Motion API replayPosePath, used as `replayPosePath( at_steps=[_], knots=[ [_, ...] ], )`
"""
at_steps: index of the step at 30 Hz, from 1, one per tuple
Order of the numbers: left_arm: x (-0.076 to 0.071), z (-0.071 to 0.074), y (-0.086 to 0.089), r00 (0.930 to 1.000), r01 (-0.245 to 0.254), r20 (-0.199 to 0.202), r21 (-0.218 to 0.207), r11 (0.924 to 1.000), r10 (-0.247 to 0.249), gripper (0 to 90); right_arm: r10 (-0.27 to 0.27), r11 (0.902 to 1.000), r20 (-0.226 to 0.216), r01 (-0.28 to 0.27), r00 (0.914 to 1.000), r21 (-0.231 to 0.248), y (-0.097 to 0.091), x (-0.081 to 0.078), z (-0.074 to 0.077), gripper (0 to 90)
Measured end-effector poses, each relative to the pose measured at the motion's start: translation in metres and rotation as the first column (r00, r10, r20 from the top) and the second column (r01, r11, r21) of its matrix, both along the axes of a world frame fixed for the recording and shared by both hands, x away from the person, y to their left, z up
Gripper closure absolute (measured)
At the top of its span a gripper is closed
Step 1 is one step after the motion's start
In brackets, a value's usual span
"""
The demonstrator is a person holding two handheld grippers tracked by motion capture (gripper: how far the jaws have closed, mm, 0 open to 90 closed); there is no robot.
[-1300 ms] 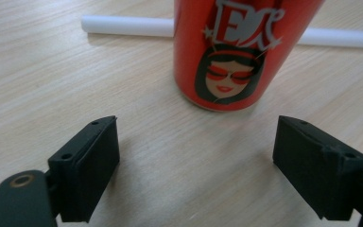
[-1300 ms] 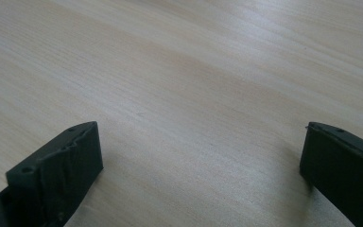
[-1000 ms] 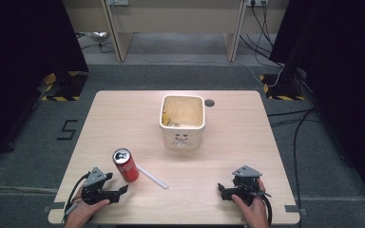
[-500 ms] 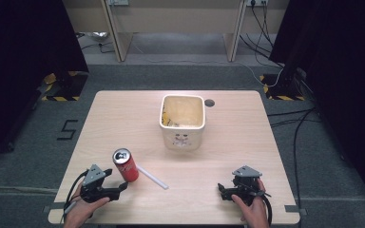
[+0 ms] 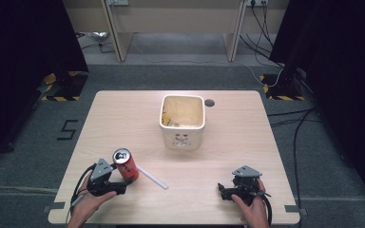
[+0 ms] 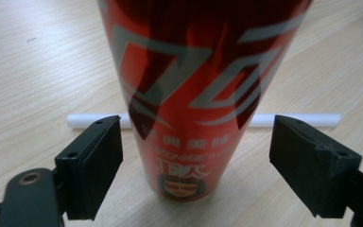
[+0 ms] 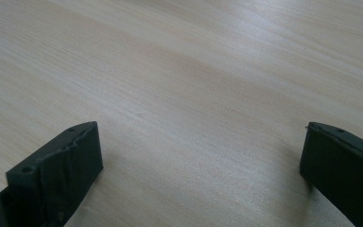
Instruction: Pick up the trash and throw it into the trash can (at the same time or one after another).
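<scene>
Straddling the upright red can (image 6: 194, 94) with spread left fingers (image 6: 92, 165); close squarely at mid-height, avoiding the white straw (image 5: 153, 177) behind; right fingers (image 7: 59, 172) spread, idle.

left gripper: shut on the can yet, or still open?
Open. In the left gripper view, the left gripper has a jaw on each side of the upright red can, with a gap on both sides.

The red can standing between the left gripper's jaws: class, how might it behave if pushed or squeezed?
The red can is tall and narrow, so a high push may tip it. On its side it would probably roll. Its glossy wall looks slippery.
</scene>
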State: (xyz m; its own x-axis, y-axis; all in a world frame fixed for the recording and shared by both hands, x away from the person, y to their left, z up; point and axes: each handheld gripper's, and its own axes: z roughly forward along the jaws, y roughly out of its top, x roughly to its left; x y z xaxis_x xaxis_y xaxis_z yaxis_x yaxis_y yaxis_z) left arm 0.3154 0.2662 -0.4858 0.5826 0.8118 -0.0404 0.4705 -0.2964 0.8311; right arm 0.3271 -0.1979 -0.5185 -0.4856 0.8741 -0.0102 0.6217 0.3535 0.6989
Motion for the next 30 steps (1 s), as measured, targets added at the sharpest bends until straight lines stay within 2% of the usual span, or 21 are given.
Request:
replayPosePath(
  at_steps=[10, 15, 18, 21, 27, 30],
  knots=[
    [0.007, 0.001, -0.001, 0.9999, -0.006, 0.011, -0.018, 0.9998, 0.006, 19.6, 0.000, 1.0000, -0.002, 0.000, 1.0000, 0.000, 0.000, 0.000, 0.000, 0.3],
    [0.011, -0.001, -0.003, 0.9999, -0.005, 0.009, -0.012, 0.9999, 0.006, 21.9, 0.000, 1.0000, 0.000, 0.000, 1.0000, 0.000, 0.000, 0.000, 0.000, 0.3],
    [0.013, -0.004, -0.004, 1.0000, -0.004, 0.005, -0.008, 1.0000, 0.004, 24.4, 0.000, 1.0000, 0.000, 0.000, 1.0000, -0.001, 0.000, 0.000, 0.000, 0.3],
    [0.013, -0.005, -0.004, 0.9999, -0.005, 0.015, -0.011, 0.9999, 0.005, 31.7, 0.000, 1.0000, 0.000, 0.000, 1.0000, -0.001, 0.000, 0.000, 0.000, 0.3],
    [0.013, -0.002, -0.003, 0.9998, -0.008, 0.020, -0.003, 1.0000, 0.008, 33.8, 0.001, 1.0000, -0.001, -0.001, 1.0000, -0.002, 0.000, 0.000, 0.000, 0.3],
    [0.013, 0.004, -0.002, 0.9997, 0.005, 0.025, -0.005, 1.0000, -0.005, 33.9, 0.000, 1.0000, -0.002, 0.000, 1.0000, 0.000, 0.000, 0.000, 0.000, 0.3]
  ],
)
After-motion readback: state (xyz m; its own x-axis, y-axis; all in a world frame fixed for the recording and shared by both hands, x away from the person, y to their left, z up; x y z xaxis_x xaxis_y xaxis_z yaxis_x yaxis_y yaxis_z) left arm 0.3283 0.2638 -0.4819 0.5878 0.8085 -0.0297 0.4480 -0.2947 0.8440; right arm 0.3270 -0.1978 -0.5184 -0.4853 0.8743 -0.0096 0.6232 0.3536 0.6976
